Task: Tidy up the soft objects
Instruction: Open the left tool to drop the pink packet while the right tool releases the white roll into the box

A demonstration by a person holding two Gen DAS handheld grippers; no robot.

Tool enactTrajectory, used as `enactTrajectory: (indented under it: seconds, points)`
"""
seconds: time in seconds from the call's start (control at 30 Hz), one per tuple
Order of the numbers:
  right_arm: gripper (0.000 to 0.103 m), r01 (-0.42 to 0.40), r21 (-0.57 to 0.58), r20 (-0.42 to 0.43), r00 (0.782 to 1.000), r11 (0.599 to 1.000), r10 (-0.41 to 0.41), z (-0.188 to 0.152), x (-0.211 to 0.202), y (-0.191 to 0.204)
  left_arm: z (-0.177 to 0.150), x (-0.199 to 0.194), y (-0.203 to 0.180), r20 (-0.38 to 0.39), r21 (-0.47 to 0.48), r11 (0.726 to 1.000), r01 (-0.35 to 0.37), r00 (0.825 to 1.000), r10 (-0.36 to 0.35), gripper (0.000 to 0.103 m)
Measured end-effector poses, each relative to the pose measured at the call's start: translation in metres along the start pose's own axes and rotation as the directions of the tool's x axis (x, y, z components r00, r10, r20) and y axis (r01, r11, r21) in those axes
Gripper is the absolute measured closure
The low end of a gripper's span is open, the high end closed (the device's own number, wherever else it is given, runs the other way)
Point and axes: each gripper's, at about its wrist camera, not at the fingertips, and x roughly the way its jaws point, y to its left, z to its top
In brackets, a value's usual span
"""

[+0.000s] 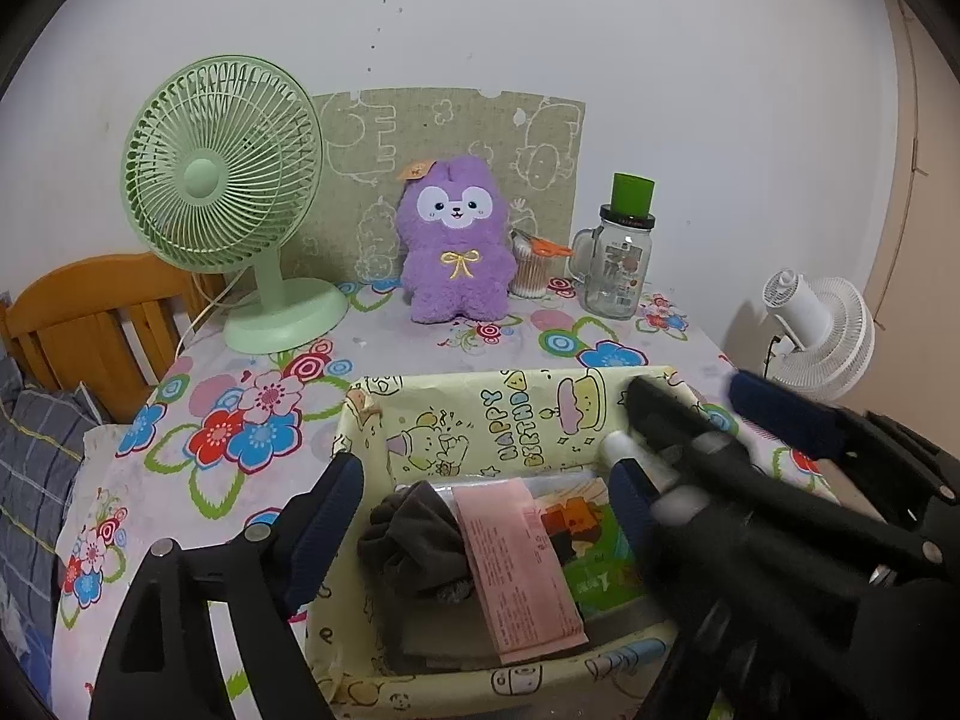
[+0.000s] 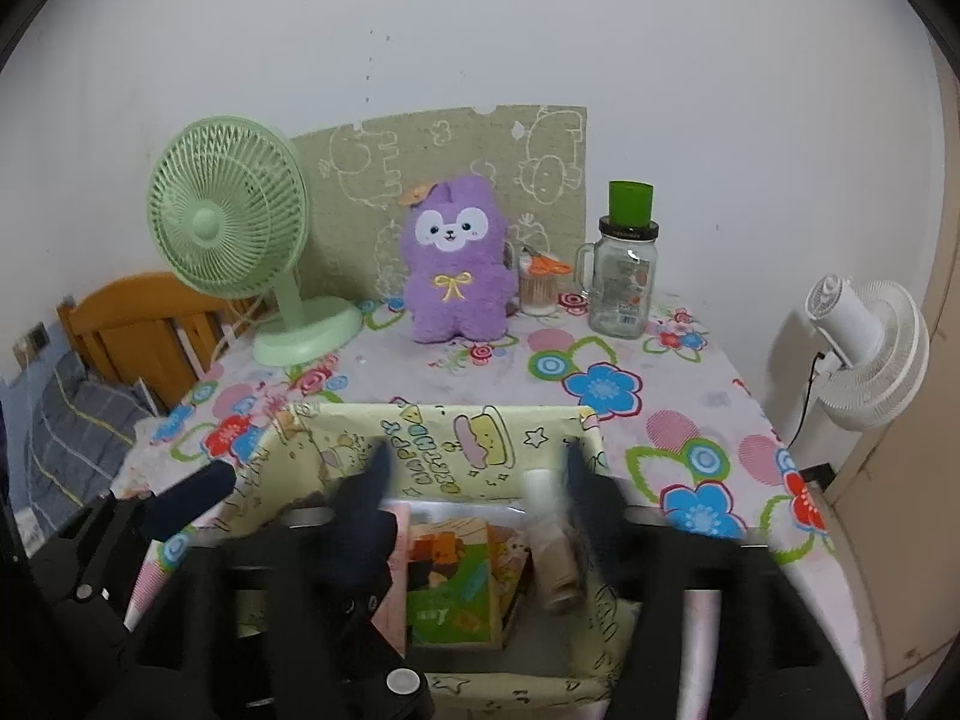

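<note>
Both the left gripper (image 1: pixel 480 492) and right gripper (image 2: pixel 474 474) are held apart, unclamped, over the box (image 1: pixel 456 420). A grey cloth (image 1: pixel 414 534) is seen inside at 9 o'clock.

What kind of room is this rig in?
Most likely a bedroom at home: a wooden bed frame with checked bedding sits beside a table under a floral cloth, with a purple plush toy and a green desk fan on it.
</note>
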Motion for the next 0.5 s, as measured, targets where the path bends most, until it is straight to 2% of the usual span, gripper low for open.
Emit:
enactTrajectory:
  seconds: [0.27, 0.43, 0.5]
  points:
    - [0.024, -0.003, -0.001, 0.009, 1.000, 1.000, 0.003, -0.002, -0.017, 0.005, -0.003, -0.016, 0.003, 0.014, -0.004, 1.000, -0.001, 1.000, 0.002, 0.012]
    - [0.019, 0.005, -0.010, 0.032, 0.999, 1.000, -0.004, -0.003, -0.036, 0.008, -0.004, -0.029, 0.002, 0.023, -0.007, 1.000, 0.023, 0.999, -0.023, 0.005]
    - [0.014, 0.005, -0.009, 0.036, 0.999, 1.000, -0.005, -0.002, -0.042, 0.008, -0.005, -0.037, 0.000, 0.036, -0.001, 1.000, 0.024, 0.999, -0.024, 0.003]
